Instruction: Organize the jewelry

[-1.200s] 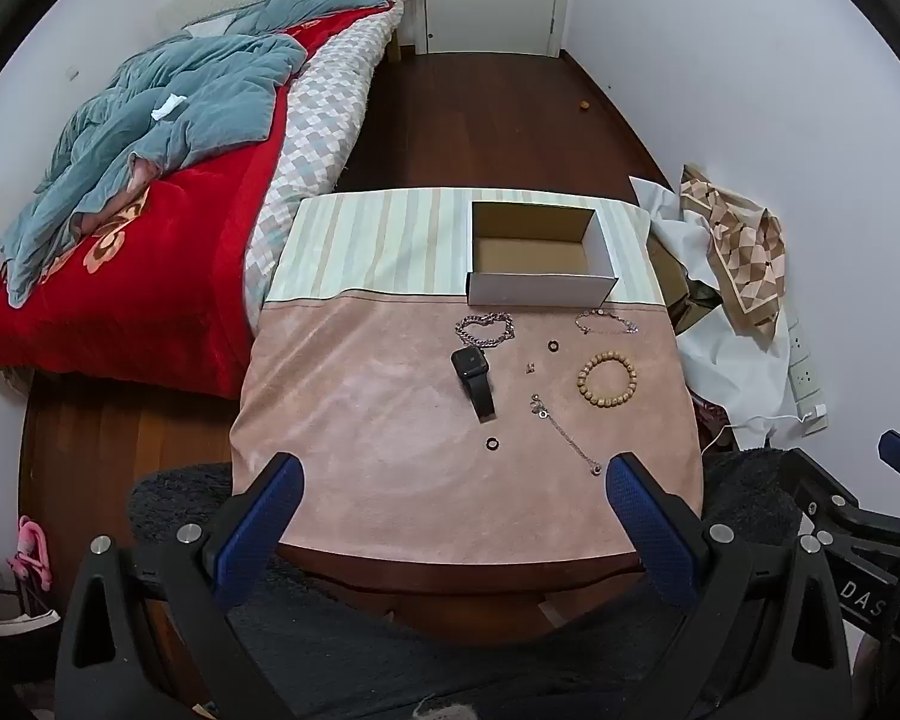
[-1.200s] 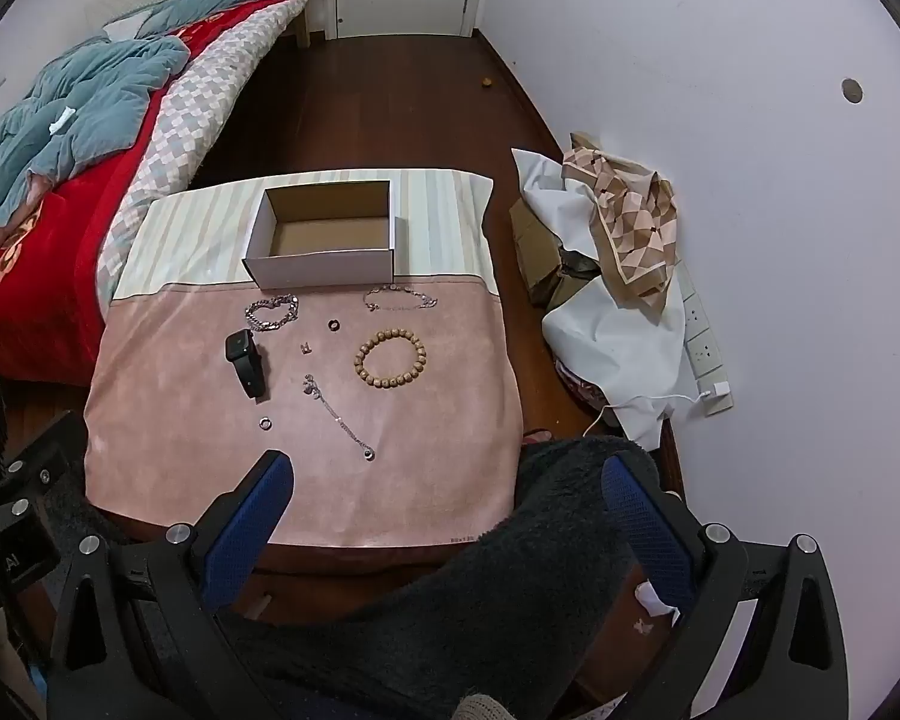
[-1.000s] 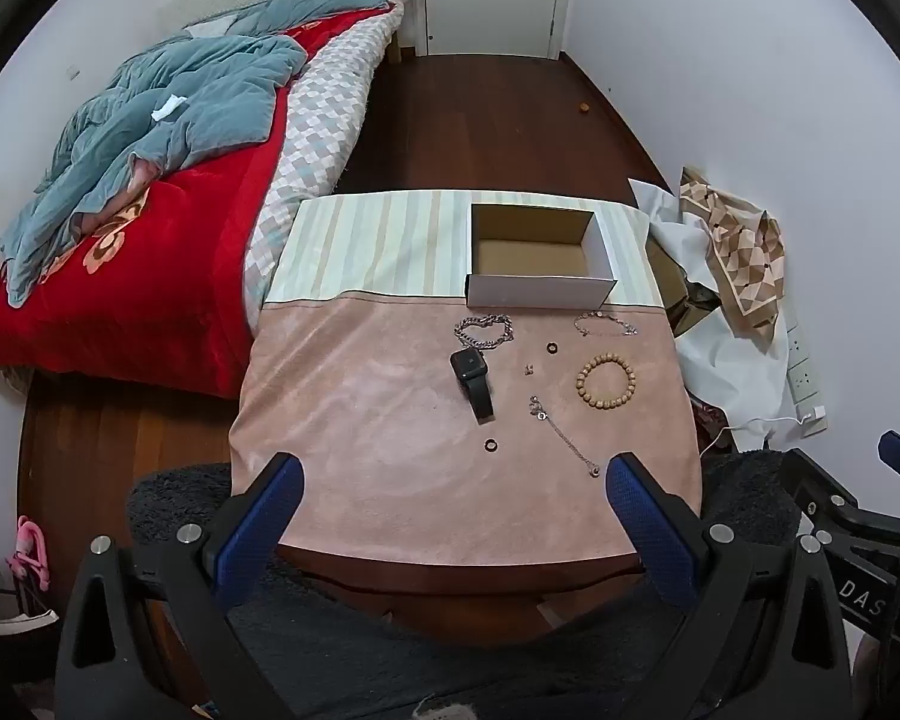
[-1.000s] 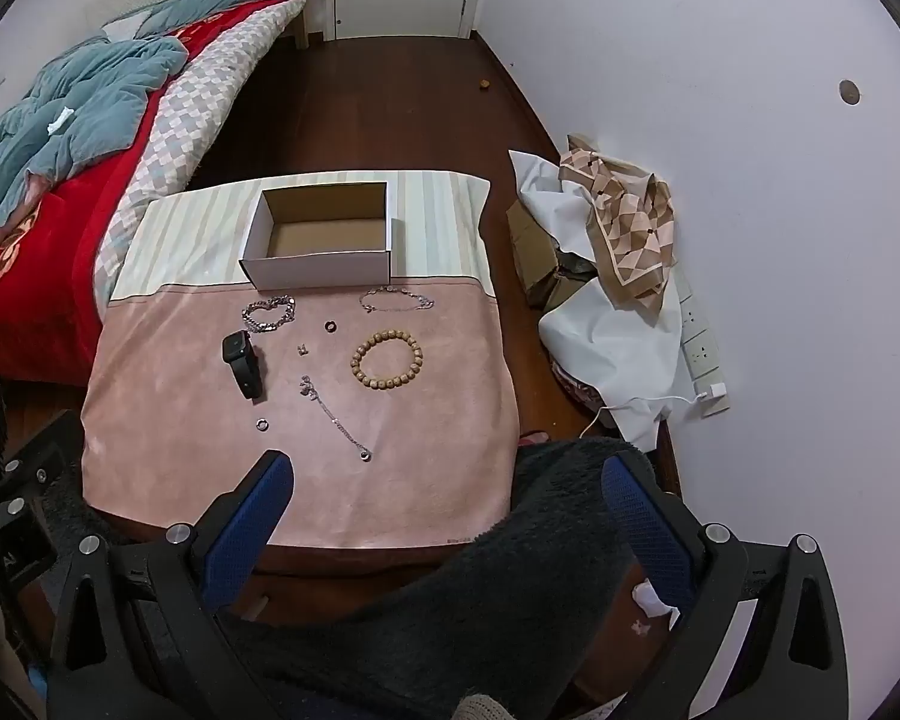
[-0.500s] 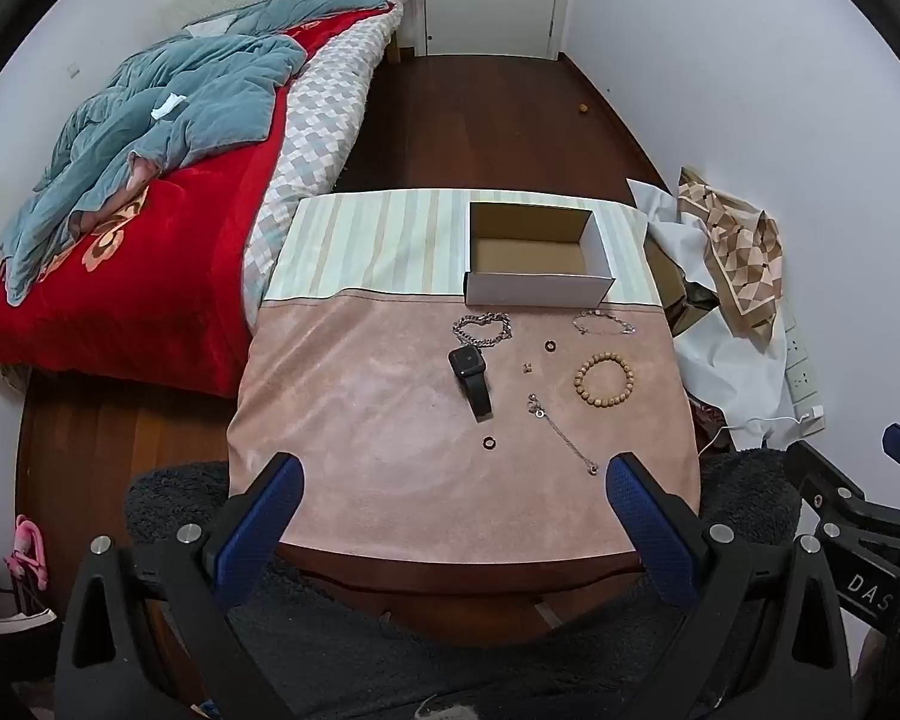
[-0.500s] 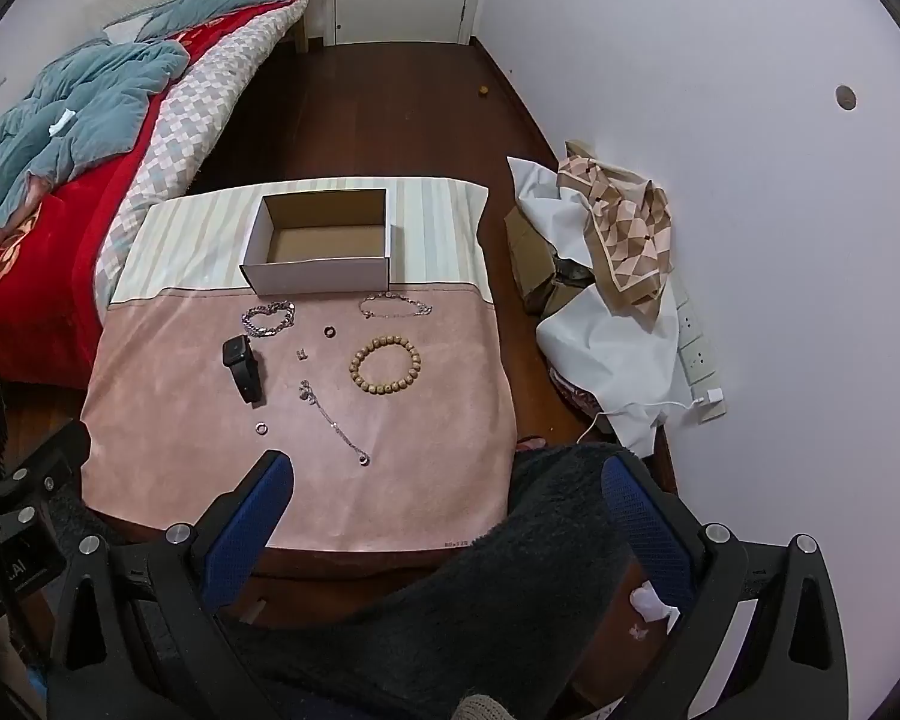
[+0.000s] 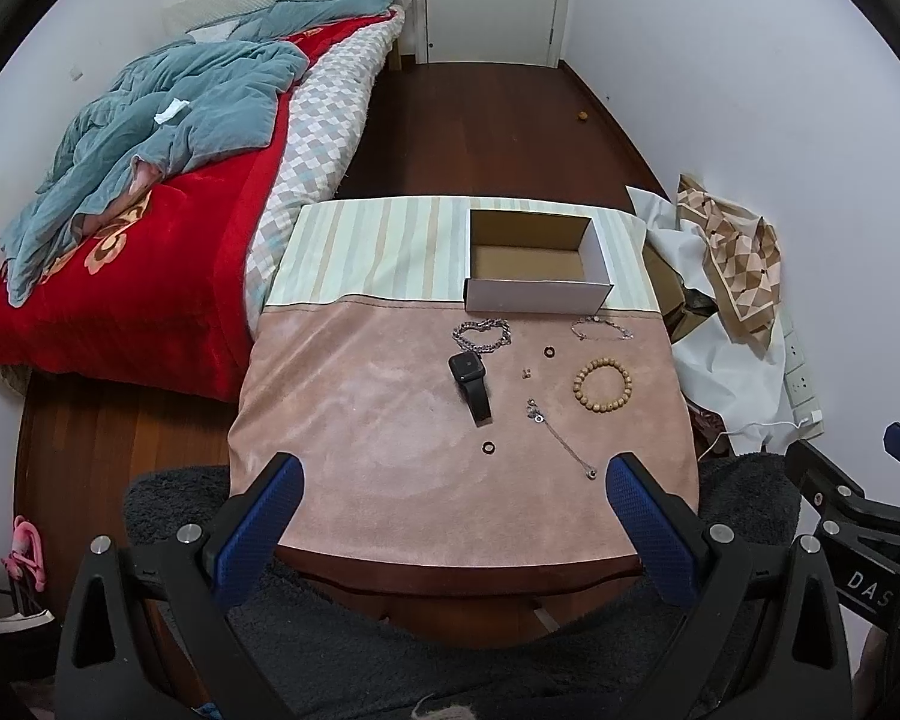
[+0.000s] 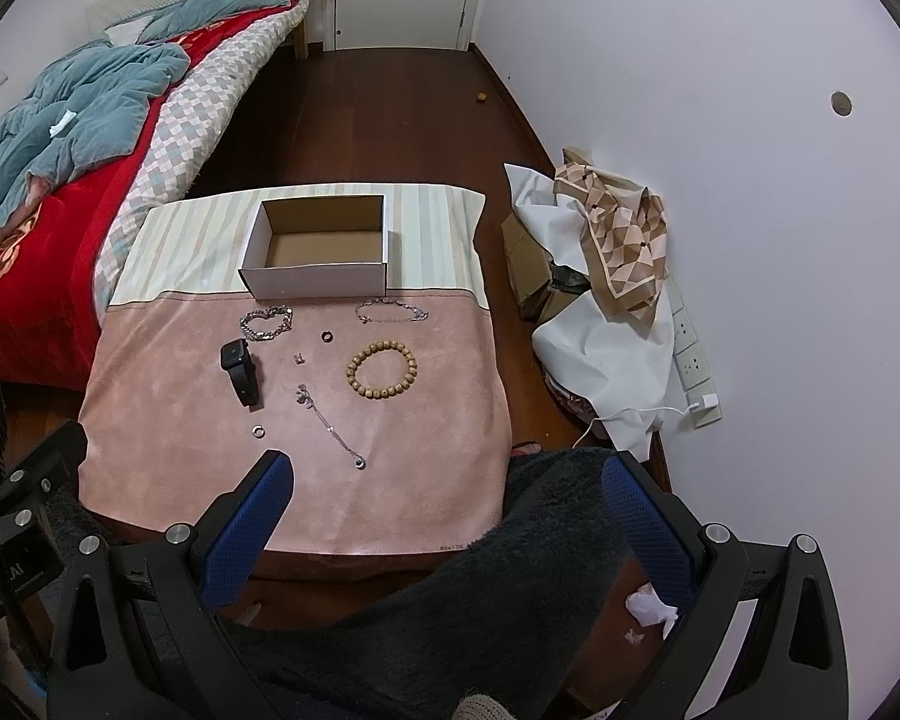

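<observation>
An open empty cardboard box (image 7: 534, 267) (image 8: 321, 252) stands at the back of a small table with a pink cloth (image 7: 360, 420). In front of it lie a black smartwatch (image 7: 471, 381) (image 8: 241, 371), a silver chain bracelet (image 7: 482, 334) (image 8: 266, 322), a thin silver bracelet (image 7: 600, 329) (image 8: 390, 309), a wooden bead bracelet (image 7: 603, 384) (image 8: 381, 370), a long thin chain (image 7: 561, 438) (image 8: 330, 426), two small rings (image 7: 488, 448) (image 7: 549, 351) and a tiny earring (image 7: 526, 372). My left gripper (image 7: 450, 516) and my right gripper (image 8: 444, 516) are open, empty, and held back above the table's near edge.
A bed with a red cover and blue-grey blanket (image 7: 150, 138) lies to the left. Bags and a patterned cloth (image 7: 732, 264) are piled by the right wall. Dark wood floor (image 7: 486, 132) runs beyond the table. Dark fuzzy fabric (image 8: 510, 570) lies under the grippers.
Both views have shifted slightly, a small drift of the grippers. Nothing on the table has moved; both grippers stay open.
</observation>
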Available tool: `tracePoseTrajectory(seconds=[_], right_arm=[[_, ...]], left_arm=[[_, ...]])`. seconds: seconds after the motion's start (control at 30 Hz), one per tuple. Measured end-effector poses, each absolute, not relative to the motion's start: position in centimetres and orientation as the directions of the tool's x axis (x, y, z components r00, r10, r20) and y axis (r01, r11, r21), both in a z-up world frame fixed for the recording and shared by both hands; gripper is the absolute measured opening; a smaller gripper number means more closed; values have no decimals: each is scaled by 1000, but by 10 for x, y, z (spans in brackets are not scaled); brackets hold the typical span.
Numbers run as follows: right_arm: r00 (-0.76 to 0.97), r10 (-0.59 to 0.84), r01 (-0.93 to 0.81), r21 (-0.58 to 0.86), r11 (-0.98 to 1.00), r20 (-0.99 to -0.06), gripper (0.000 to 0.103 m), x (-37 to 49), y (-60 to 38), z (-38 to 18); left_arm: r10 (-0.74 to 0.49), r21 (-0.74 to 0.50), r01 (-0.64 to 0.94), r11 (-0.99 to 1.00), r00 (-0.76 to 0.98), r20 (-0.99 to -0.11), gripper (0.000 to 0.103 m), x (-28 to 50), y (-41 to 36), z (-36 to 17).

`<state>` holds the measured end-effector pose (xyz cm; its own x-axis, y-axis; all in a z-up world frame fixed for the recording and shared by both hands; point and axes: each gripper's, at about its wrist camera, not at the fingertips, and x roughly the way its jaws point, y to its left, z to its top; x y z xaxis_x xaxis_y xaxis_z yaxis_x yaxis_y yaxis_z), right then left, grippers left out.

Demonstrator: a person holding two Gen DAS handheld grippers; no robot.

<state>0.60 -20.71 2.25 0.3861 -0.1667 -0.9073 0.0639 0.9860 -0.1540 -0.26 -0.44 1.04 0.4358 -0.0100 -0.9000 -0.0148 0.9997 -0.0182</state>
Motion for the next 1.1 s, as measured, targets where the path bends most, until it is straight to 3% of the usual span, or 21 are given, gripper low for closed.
tracePoseTrajectory(seconds=[1.1], right_arm=[[400, -178, 74, -162, 984, -899, 103, 3, -210, 27]], left_arm=[[-11, -18, -12, 1000, 441, -897, 103, -5, -7, 8]])
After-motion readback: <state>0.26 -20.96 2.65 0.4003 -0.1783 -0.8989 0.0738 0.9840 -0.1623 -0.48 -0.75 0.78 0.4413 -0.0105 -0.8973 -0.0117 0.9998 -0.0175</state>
